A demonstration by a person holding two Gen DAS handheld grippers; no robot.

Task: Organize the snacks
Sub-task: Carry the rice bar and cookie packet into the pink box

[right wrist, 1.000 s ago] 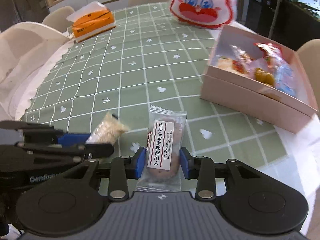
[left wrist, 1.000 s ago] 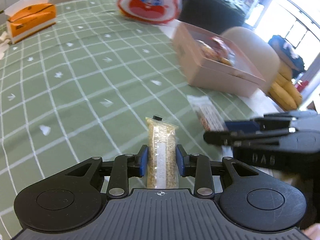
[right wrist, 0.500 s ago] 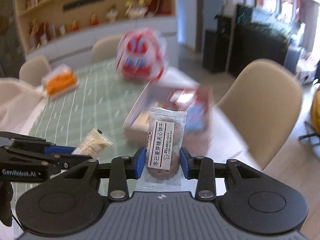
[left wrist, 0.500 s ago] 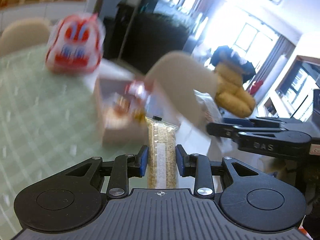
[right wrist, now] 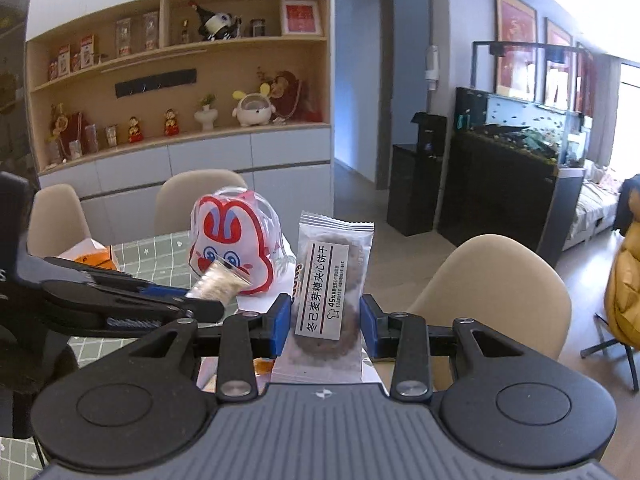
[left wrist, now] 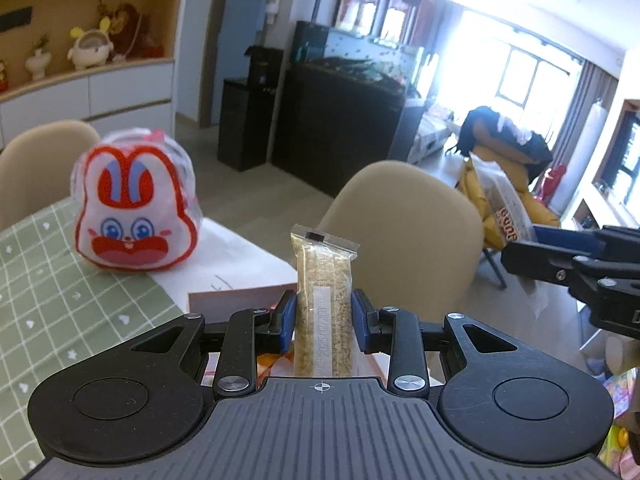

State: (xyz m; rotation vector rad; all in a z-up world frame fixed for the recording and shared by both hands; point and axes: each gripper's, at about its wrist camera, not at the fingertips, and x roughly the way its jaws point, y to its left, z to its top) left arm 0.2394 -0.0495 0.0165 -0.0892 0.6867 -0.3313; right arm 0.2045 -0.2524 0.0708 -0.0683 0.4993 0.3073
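My left gripper pinches the grain bar, standing up tall. My right gripper pinches the cookie pack. The pink box sits just below and ahead of my left fingers, so that hand looks nearer.

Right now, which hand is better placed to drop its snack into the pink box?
Left, marginally: the pink box rim lies just past its grain bar. The right view, holding the biscuit packet, shows no box.
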